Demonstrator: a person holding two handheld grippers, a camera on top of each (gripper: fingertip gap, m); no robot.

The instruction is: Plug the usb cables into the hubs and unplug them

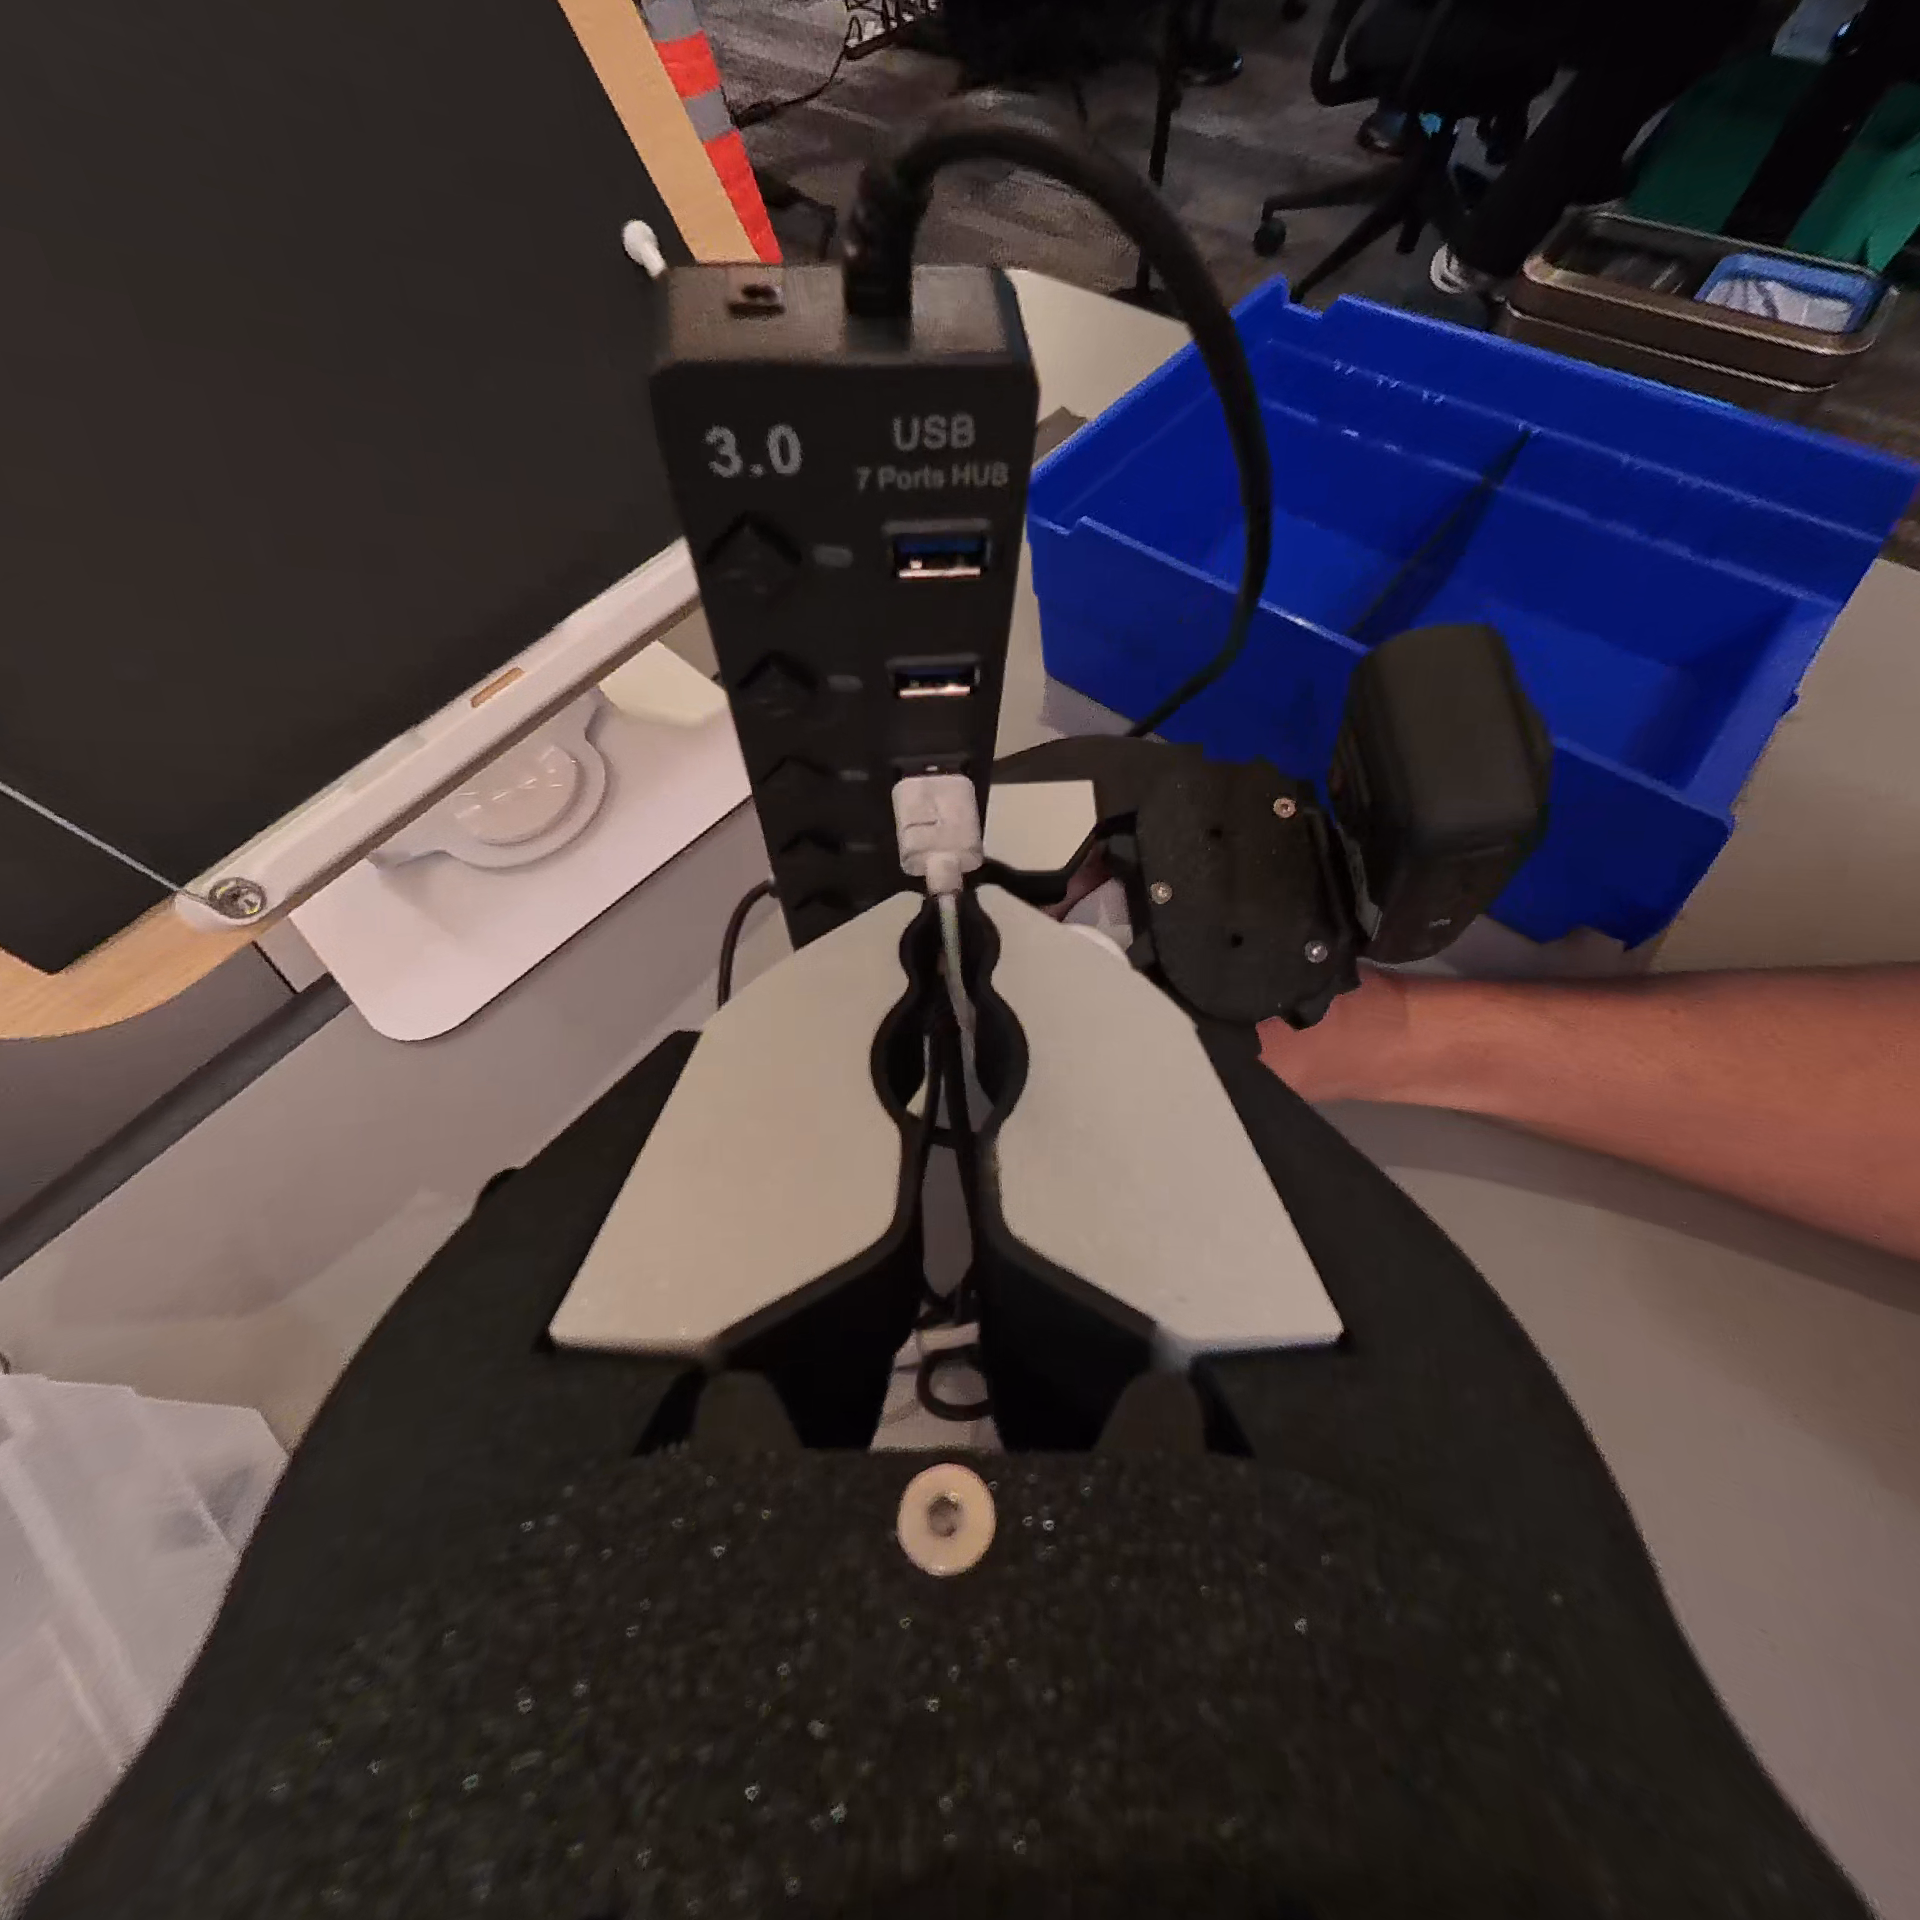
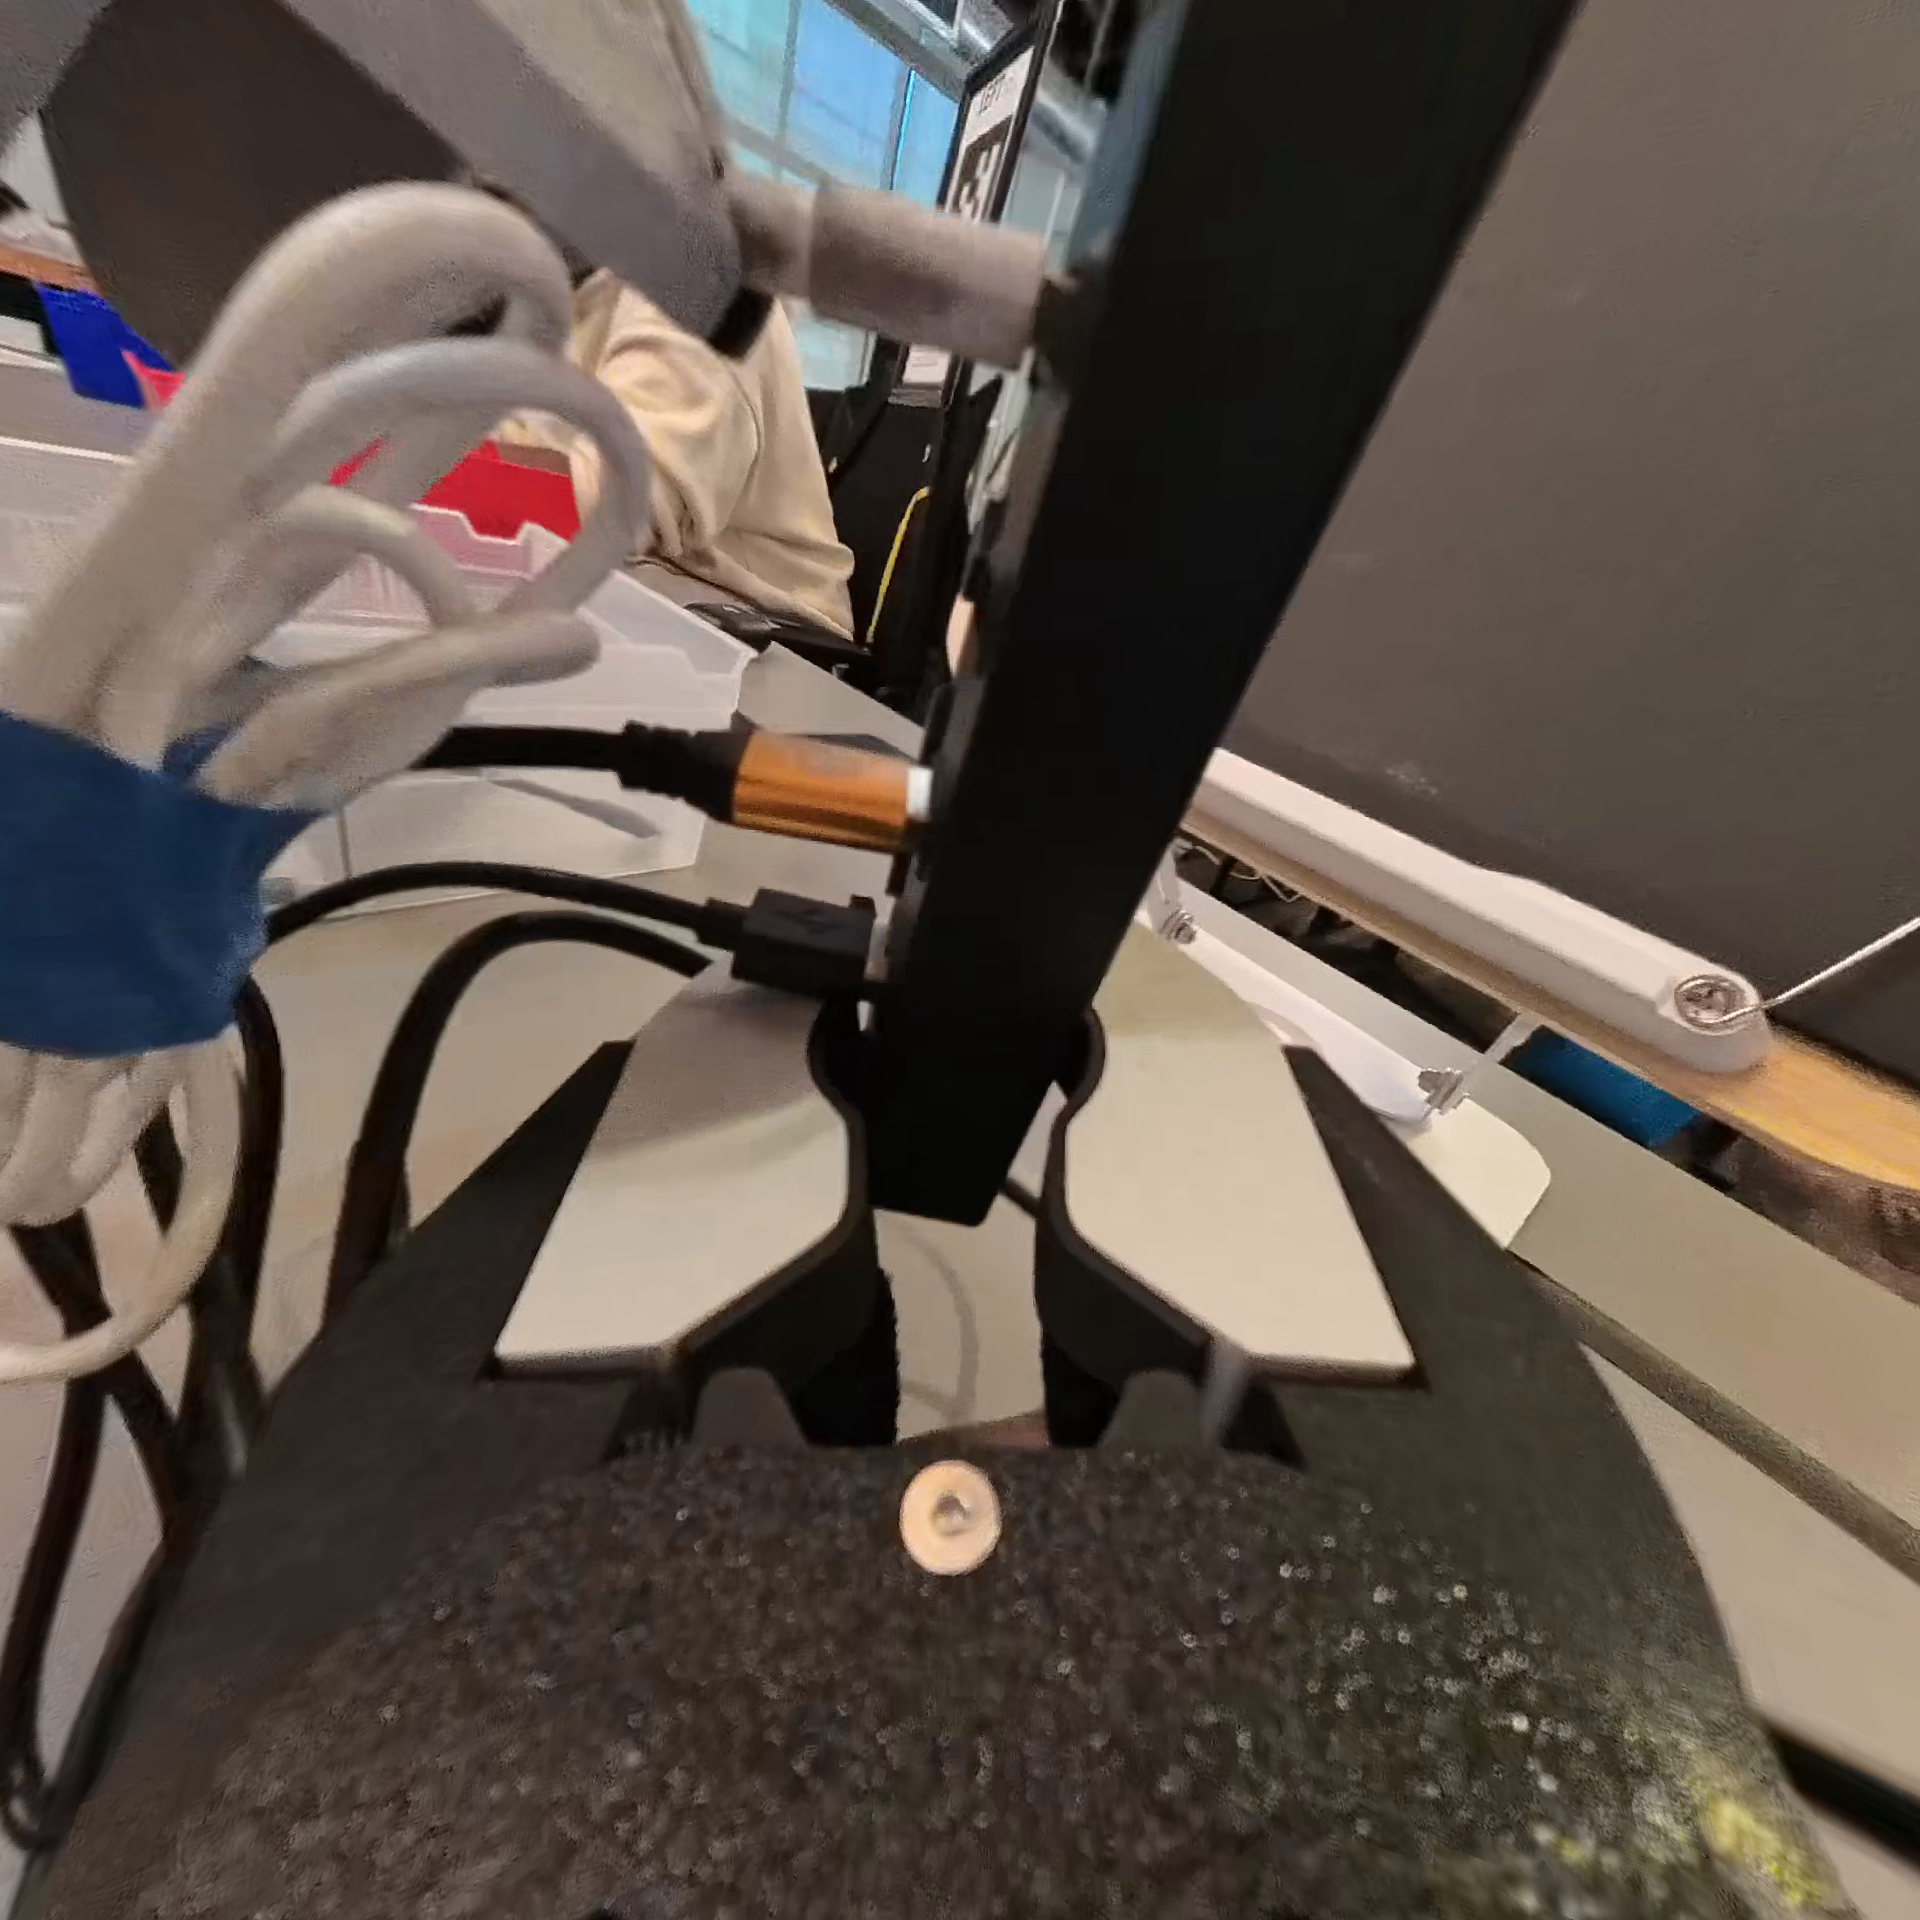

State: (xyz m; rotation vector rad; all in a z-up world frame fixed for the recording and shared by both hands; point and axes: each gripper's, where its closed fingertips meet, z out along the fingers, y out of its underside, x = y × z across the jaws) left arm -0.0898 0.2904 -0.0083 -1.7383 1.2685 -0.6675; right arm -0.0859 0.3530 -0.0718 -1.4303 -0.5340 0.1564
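Observation:
A black USB hub [image 1: 790, 603] stands upright over the table. A white USB plug [image 1: 935, 821] sits in its third port. My left gripper [image 1: 951, 925] is shut on the white cable just below that plug. My right gripper [image 2: 956, 1039] is shut on the hub's [image 2: 1143, 520] lower end; its body [image 1: 1236, 894] shows beside the hub in the left wrist view. A copper-coloured plug [image 2: 821, 795] and a black plug [image 2: 800, 935] sit in lower ports. The white cable's coiled bundle [image 2: 364, 468], bound with blue tape [image 2: 104, 883], hangs to the left.
A blue bin [image 1: 1455, 582] stands behind the hub on the right. A dark board [image 1: 260, 364] on a white stand leans at the left. The hub's thick black cable [image 1: 1236, 468] arcs from its top. A person's forearm [image 1: 1610, 1081] lies across the right. A clear plastic box [image 1: 104, 1558] is near left.

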